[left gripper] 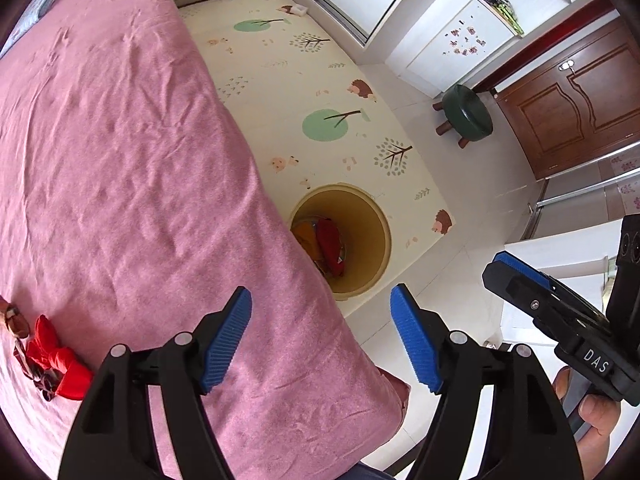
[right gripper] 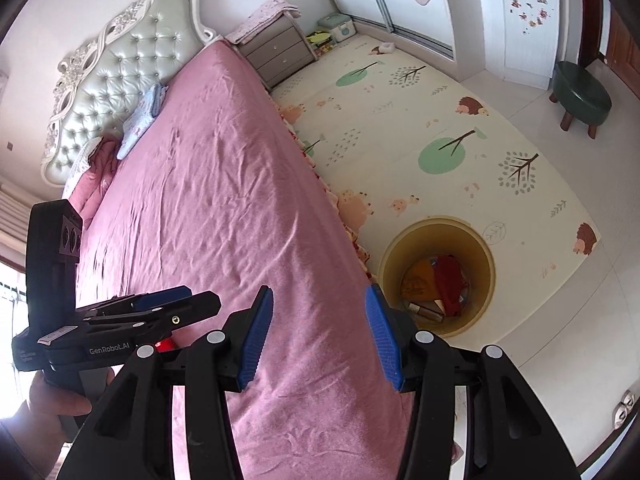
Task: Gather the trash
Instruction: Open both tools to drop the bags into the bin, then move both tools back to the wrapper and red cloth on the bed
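Currently, both hand-held grippers hang above the near corner of the bed (left gripper: pixel 120 160), pointing steeply down. The left gripper (left gripper: pixel 320 340) has its blue pads (left gripper: pixel 226 340) spread wide, with nothing between them; only the pink bedspread and the floor show through the gap. The right gripper (right gripper: pixel 318 340) has its pads (right gripper: pixel 382 340) spread too, at a narrower gap, and it also holds nothing. In the left wrist view the right gripper appears at the right edge, carried by a hand (left gripper: pixel 592 404).

Trash remaining on the bed: a red wrapper (left gripper: pixel 56 356) lies on the bedspread at the lower left of the left wrist view, just beside a small brown item that is cut off by the frame edge.

Trash already collected: the yellow bin (right gripper: pixel 476 248) stands upright on the play mat (right gripper: pixel 420 120), close to the bed's side. Inside it lie an orange wrapper (right gripper: pixel 420 276), a red wrapper and some smaller items that cannot be identified.

A green stool (right gripper: pixel 582 96) stands well apart, near the wooden door (left gripper: pixel 576 104).
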`<state>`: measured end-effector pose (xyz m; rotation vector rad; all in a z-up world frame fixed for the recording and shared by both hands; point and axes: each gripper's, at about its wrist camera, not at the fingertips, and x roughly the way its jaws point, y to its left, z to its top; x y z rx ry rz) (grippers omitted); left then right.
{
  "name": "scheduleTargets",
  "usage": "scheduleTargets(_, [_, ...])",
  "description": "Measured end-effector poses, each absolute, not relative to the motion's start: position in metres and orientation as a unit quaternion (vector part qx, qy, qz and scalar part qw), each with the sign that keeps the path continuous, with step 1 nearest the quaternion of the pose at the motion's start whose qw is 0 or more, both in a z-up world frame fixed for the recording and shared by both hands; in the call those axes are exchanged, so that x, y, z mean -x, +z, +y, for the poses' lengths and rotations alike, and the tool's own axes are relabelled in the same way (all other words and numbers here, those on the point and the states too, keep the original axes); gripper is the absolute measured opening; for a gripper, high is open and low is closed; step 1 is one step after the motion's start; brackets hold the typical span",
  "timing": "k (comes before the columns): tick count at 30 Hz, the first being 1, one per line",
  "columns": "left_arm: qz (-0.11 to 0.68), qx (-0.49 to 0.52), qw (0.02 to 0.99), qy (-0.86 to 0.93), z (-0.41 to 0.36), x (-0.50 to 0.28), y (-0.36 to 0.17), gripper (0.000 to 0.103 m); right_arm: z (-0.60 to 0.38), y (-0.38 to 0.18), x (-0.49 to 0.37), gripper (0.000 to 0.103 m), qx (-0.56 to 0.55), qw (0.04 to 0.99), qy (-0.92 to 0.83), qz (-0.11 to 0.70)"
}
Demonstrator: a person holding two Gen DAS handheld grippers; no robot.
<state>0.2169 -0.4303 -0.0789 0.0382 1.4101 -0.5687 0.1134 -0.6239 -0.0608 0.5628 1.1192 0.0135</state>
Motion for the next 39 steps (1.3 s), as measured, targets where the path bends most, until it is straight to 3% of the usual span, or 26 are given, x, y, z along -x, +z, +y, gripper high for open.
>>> scheduleTargets(21, [0.645, 0.1, 0.754, -0.075, -0.157, -0.187, -0.092, 0.072, -0.381, -0.076, -0.162, 0.047, -0.177, 0.765, 0.198, 0.587])
scheduleTargets(39, [0.653, 0.147, 0.743, 0.0, -0.035, -0.189, -0.134, 0.072, -0.257, -0.112, -0.188, 0.047, -0.123, 0.718, 0.254, 0.636])
